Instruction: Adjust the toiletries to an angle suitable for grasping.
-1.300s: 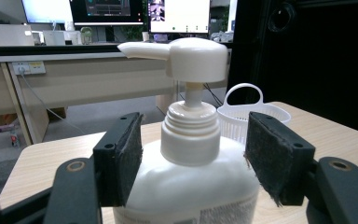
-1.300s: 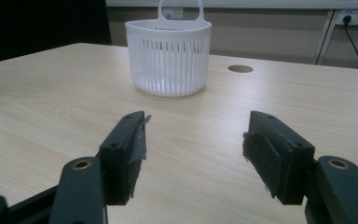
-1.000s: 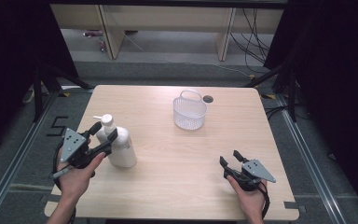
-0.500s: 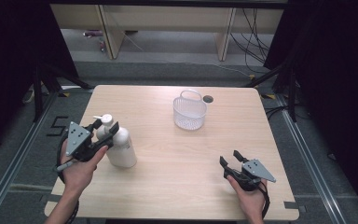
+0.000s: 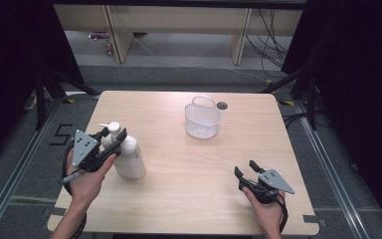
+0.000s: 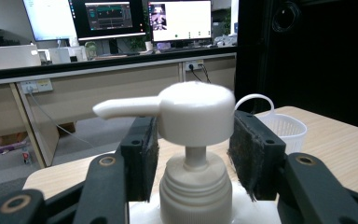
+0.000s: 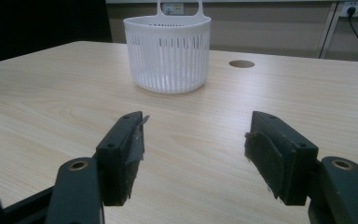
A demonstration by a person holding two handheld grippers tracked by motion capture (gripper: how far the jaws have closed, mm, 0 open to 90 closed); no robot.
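Left gripper [image 6: 193, 154] has just been closing on the pump bottle [image 5: 128, 157] near the counter's [image 5: 179, 199] left edge, pump head [image 6: 193, 114] between the jaws. Best to squeeze squarely on the neck, keeping the bottle upright. Pads look just beside the cap, barely touching. Right gripper [image 7: 193, 144] rests near the front right corner, jaws wide, empty. Basket [image 5: 202, 119] waits toward the far edge.
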